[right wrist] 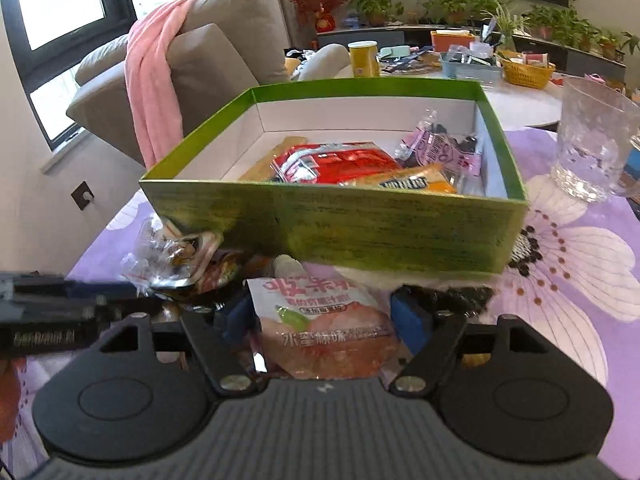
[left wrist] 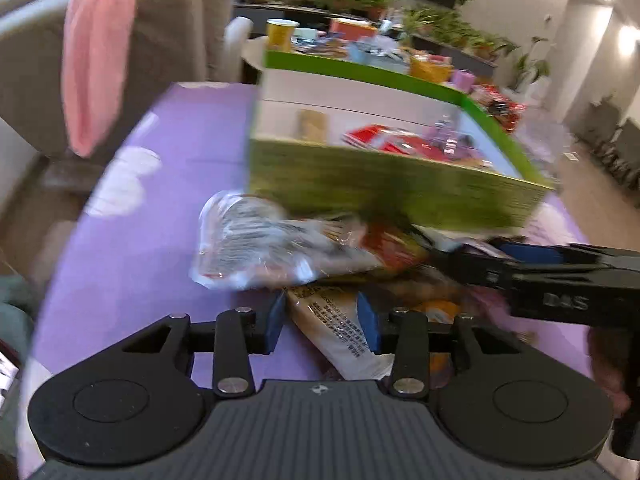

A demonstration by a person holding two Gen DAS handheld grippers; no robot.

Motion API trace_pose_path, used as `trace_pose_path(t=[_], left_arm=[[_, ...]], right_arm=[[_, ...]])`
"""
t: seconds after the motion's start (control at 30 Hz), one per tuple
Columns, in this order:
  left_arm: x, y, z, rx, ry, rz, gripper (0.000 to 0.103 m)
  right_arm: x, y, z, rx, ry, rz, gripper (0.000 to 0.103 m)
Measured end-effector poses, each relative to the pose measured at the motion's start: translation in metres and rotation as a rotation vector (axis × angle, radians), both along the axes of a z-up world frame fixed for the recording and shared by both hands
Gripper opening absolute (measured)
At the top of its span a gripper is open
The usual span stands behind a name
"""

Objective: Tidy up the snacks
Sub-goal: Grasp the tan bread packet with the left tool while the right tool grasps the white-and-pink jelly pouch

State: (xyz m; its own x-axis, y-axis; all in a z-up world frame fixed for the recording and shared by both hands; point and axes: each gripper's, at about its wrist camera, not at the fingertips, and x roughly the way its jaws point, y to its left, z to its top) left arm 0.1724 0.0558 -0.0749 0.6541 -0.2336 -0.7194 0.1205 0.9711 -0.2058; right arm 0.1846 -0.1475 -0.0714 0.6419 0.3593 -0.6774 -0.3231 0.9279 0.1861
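A green box (right wrist: 360, 232) with a white inside stands on the purple flowered cloth and holds several snack packets, among them a red one (right wrist: 336, 164). It also shows in the left wrist view (left wrist: 380, 188). My right gripper (right wrist: 326, 312) is shut on a pink peach-print packet (right wrist: 324, 328) just in front of the box. My left gripper (left wrist: 322, 320) is shut on a beige and white packet (left wrist: 340, 328). A clear crinkled wrapper (left wrist: 272, 248) lies between it and the box. The right gripper reaches in from the right of the left wrist view (left wrist: 560, 276).
A clear glass (right wrist: 596, 140) stands right of the box. A grey sofa with a pink towel (right wrist: 156, 80) is behind on the left. A white table further back carries a yellow cup (right wrist: 363, 58), a yellow basket (right wrist: 526, 70) and clutter.
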Motion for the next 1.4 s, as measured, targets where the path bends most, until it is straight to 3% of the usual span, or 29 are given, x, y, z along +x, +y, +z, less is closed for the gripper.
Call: trace_pose_path(t=[0.47,0.77,0.87,1.0,1.13,1.4], left_arm=[[-0.035,-0.039,0.004,0.107,0.014,-0.198,0.041],[-0.029,-0.004,0.009,0.091,0.054,-0.057,0.039],[-0.031,-0.013,0.010,0.083,0.043,-0.083,0.040],[-0.028,-0.032,0.001,0.139,0.051,-0.129,0.042],[-0.022,-0.037,-0.002,0.138,0.056,-0.116,0.045],[-0.025,-0.029,0.008,0.126,0.030,-0.111,0.036]], right_arm=[[-0.042,-0.016,0.001,-0.065,0.005,-0.018,0.060],[-0.049,-0.021,0.000,-0.064,0.011,-0.031,0.060],[-0.048,-0.019,0.000,-0.067,0.008,-0.036,0.060],[-0.048,-0.020,0.000,-0.067,0.004,-0.035,0.060],[-0.048,-0.020,0.000,-0.065,0.007,-0.035,0.060],[-0.047,-0.025,0.005,-0.039,0.000,-0.052,0.060]])
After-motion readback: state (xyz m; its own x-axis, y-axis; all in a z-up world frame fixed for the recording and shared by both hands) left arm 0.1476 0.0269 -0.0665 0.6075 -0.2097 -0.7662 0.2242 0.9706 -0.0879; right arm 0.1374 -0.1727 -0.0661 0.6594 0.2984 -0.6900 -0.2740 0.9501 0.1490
